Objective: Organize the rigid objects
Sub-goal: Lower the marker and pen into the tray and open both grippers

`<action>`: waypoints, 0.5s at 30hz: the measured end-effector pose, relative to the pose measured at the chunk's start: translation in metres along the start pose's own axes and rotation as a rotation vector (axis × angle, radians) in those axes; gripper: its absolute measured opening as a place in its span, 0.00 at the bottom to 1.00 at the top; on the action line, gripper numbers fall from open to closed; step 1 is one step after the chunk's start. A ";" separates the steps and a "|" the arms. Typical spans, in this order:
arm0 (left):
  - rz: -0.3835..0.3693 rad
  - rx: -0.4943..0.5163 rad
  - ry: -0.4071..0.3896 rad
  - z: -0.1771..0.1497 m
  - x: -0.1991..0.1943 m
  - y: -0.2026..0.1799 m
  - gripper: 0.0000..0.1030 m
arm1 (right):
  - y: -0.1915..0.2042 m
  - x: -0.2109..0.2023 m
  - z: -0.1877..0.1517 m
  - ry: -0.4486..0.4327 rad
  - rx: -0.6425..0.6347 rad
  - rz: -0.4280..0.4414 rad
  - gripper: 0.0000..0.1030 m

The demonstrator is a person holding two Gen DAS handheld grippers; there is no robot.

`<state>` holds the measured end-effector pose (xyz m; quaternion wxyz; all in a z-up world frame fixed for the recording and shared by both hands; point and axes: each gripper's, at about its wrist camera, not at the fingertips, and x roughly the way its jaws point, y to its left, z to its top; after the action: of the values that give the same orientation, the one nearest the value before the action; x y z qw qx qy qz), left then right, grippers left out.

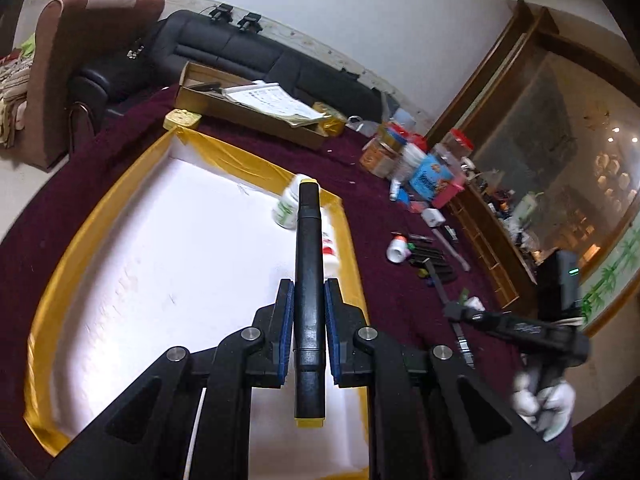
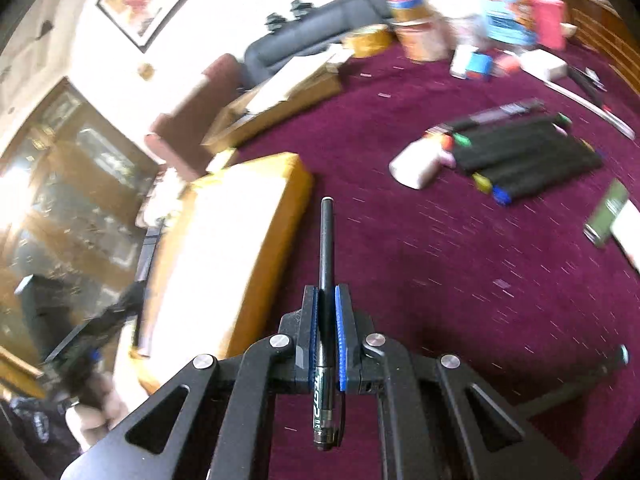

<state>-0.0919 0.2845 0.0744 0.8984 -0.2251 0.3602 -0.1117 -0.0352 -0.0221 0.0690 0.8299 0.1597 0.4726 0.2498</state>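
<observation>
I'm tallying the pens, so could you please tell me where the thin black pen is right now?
The thin black pen is clamped in the right gripper, centre of the right wrist view, above the maroon cloth, just right of the yellow-edged tray.

2 grippers (image 1: pixel 308 292), 1 marker (image 1: pixel 308 300), 1 pen (image 2: pixel 326 280), 2 bottles (image 1: pixel 286 210)

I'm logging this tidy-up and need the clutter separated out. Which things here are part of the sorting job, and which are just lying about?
In the job:
- black marker, held in the left gripper
- thin black pen, held in the right gripper
- white sheet with yellow border
- row of markers
- white bottles

Lying about:
- cardboard box
- black sofa
- snack containers
</observation>
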 end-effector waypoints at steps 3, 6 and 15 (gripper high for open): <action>0.034 -0.023 0.049 0.020 0.022 0.012 0.12 | 0.027 0.022 0.018 0.046 -0.014 0.067 0.07; 0.054 -0.058 0.103 0.037 0.047 0.023 0.12 | 0.053 0.055 0.030 0.091 -0.042 0.071 0.07; 0.118 -0.087 0.176 0.052 0.093 0.042 0.12 | 0.101 0.150 0.049 0.181 -0.077 0.038 0.07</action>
<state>0.0131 0.3047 0.0316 0.8577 -0.2318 0.4546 -0.0623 0.0445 0.1441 0.0386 0.7844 0.1136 0.5325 0.2970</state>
